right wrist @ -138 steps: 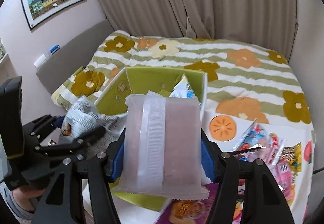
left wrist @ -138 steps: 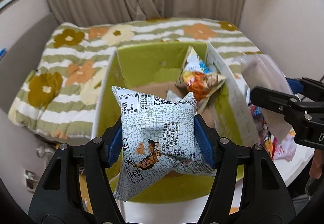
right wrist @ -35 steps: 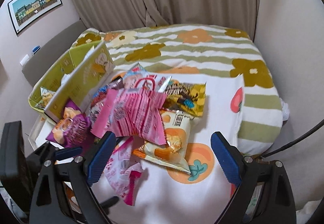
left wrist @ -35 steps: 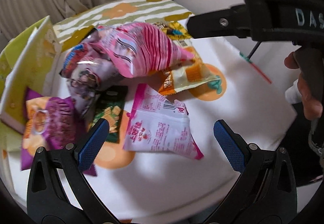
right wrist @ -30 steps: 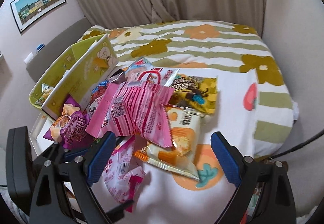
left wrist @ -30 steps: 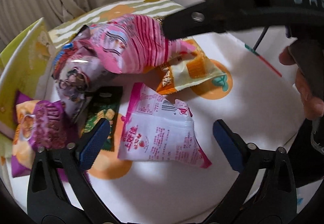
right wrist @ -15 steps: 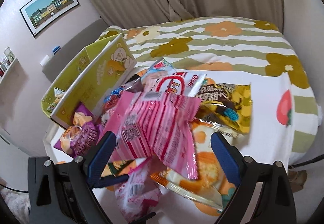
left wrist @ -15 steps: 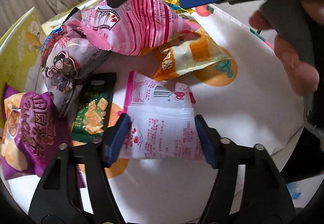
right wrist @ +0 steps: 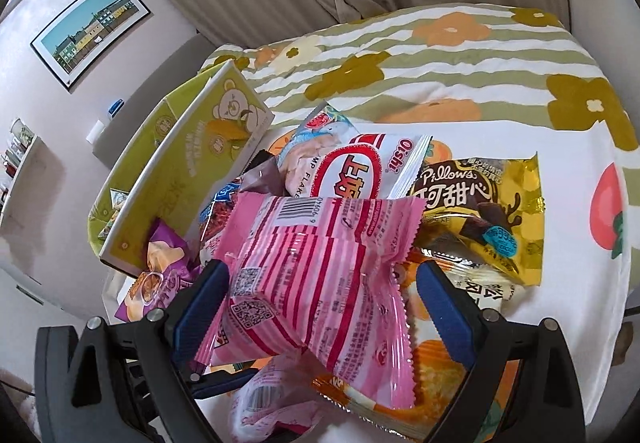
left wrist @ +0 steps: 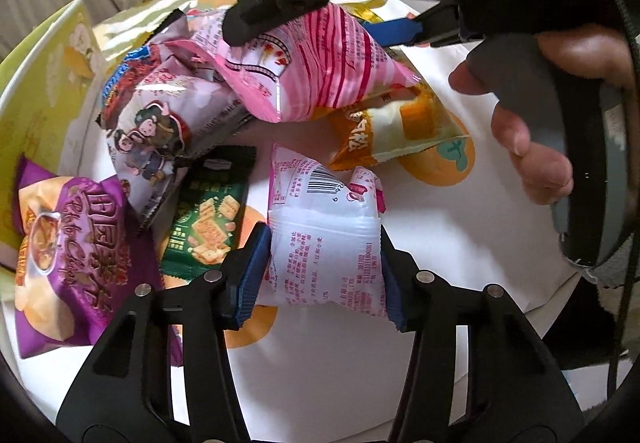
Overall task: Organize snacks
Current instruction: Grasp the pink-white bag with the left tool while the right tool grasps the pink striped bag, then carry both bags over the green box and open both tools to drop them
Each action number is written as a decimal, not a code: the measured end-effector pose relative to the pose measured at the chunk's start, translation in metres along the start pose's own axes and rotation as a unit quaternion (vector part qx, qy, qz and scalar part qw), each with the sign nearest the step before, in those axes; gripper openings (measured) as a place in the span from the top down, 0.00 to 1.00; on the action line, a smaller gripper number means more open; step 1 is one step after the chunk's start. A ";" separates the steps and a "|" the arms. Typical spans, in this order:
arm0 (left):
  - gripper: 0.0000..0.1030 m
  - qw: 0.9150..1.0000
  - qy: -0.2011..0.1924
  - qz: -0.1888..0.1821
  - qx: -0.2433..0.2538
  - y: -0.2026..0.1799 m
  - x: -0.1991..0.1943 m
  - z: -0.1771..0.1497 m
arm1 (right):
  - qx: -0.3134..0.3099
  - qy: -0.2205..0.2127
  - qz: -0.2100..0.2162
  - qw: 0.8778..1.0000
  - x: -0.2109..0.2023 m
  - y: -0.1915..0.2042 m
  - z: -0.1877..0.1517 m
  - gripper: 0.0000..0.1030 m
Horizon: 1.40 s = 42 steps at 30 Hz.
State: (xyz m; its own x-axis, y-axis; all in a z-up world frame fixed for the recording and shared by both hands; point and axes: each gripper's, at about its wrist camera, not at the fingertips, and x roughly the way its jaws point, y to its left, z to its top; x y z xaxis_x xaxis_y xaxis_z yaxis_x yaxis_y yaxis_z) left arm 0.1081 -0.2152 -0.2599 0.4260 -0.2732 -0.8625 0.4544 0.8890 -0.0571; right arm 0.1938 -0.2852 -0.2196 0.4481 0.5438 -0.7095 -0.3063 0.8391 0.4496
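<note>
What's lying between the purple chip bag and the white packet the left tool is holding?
A dark green cracker packet, flat on the cloth between the purple chip bag and the white packet; the left wrist view shows it.

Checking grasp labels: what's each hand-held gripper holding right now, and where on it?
Left hand-held gripper: just closed on the white-and-pink snack packet, pads on its two side edges, lower half. Right hand-held gripper: open astride the pink striped bag, not gripping.

White/pink snack pkt (left wrist: 324, 239), barcode side up, flat on white cloth, pinched at both sides. Pink-striped bag (right wrist: 320, 275) puffy, tilted atop pile. Under/around it: orange bag (left wrist: 396, 131), gold Pillows bag (right wrist: 480, 203), purple chip bag (left wrist: 68, 251), green cracker pkt (left wrist: 208, 219), cartoon bag (left wrist: 160, 123). Green box (right wrist: 188, 171) at pile's left.
</note>
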 end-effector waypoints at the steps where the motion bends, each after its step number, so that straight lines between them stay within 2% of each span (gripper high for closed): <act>1: 0.55 1.000 0.000 0.000 -0.001 0.000 0.001 0.001 | 0.000 0.001 0.001 1.000 0.001 0.000 0.001 0.09; 7: 0.55 1.000 -0.001 -0.001 -0.016 0.013 -0.006 0.001 | -0.013 0.013 -0.003 1.000 0.009 0.002 0.004 0.09; 9: 0.55 1.000 0.000 -0.001 -0.018 0.028 -0.004 0.006 | -0.022 0.018 -0.007 1.000 0.012 0.004 0.003 0.09; 12: 0.55 1.000 0.000 -0.001 -0.020 0.035 -0.005 0.006 | -0.038 0.020 -0.017 0.999 0.015 0.009 0.001 0.18; 13: 0.55 1.000 0.001 0.000 -0.020 0.037 -0.005 0.006 | -0.039 0.019 -0.017 0.999 0.016 0.009 0.000 0.29; 15: 0.55 1.000 0.001 0.000 -0.021 0.040 -0.005 0.006 | -0.036 0.019 -0.008 0.999 0.015 0.008 -0.002 0.30; 25: 0.58 1.000 -0.010 0.003 -0.016 0.042 -0.007 0.013 | -0.040 -0.003 -0.023 0.999 -0.002 0.013 -0.006 0.36; 34: 0.60 0.999 -0.044 0.002 -0.007 0.034 -0.051 0.026 | -0.045 -0.038 -0.036 0.998 -0.051 0.035 0.002 0.36; 42: 0.60 0.995 -0.096 0.008 -0.010 0.029 -0.116 0.035 | -0.064 -0.077 -0.051 0.994 -0.105 0.066 0.014 0.36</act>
State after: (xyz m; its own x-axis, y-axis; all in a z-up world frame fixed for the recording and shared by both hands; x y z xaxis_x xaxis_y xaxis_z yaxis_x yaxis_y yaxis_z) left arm 0.0993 -0.1701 -0.1441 0.5759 -0.3218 -0.7515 0.4310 0.9006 -0.0554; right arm 0.1379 -0.2864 -0.1080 0.6020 0.4610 -0.6520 -0.3525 0.8861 0.3010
